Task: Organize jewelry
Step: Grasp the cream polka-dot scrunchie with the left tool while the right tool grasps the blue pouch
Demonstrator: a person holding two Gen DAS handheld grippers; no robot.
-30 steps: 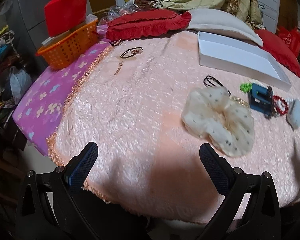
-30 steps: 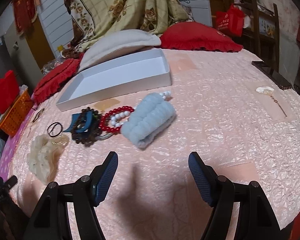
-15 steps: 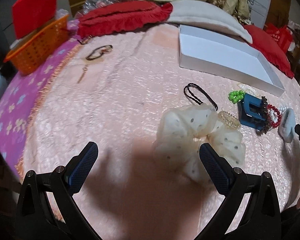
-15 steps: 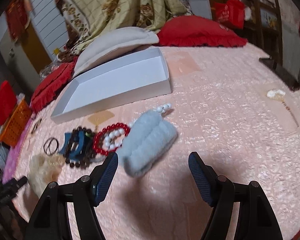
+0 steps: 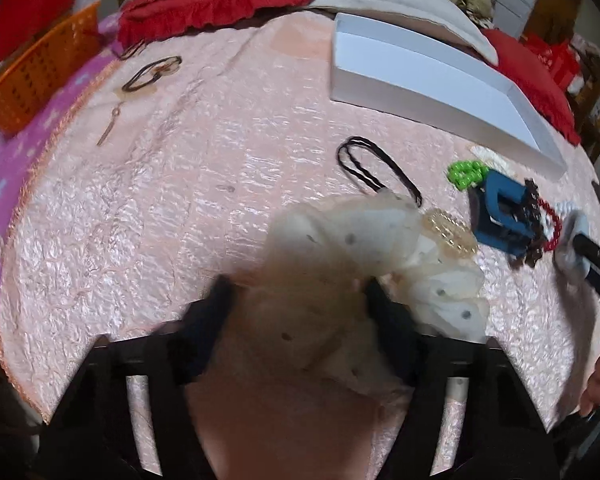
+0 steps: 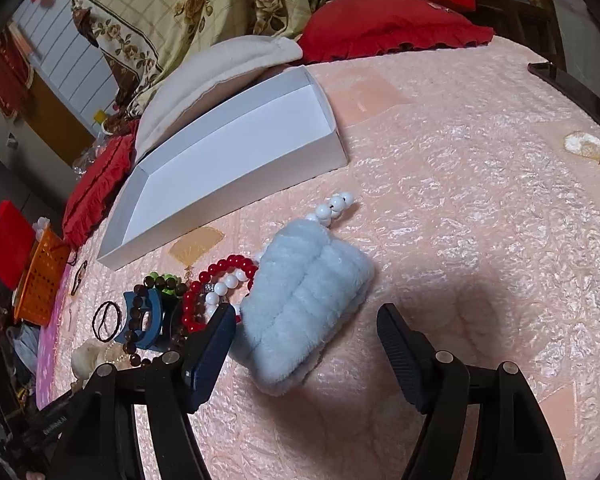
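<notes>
On the pink quilted bedspread (image 5: 180,208), the cream dotted organza scrunchie (image 5: 380,248) is straddled by the blurred, half-closed left gripper (image 5: 296,300), its hold unconfirmed, while the fluffy pale-blue scrunchie (image 6: 304,304) is bracketed ungripped by the wide-open right gripper (image 6: 306,328); closure, then transfer to the white cardboard tray (image 6: 236,184), is judged next.

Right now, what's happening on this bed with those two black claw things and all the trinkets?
A person is tidying jewelry and hair accessories on a pink bedspread, holding a two-finger gripper in each hand. The left gripper has its fingers on either side of a cream dotted scrunchie; blur hides whether it grips. The right gripper is open, its fingers on either side of a fluffy pale blue scrunchie. Bead bracelets lie beside it. The white box behind shows nothing inside.
</notes>
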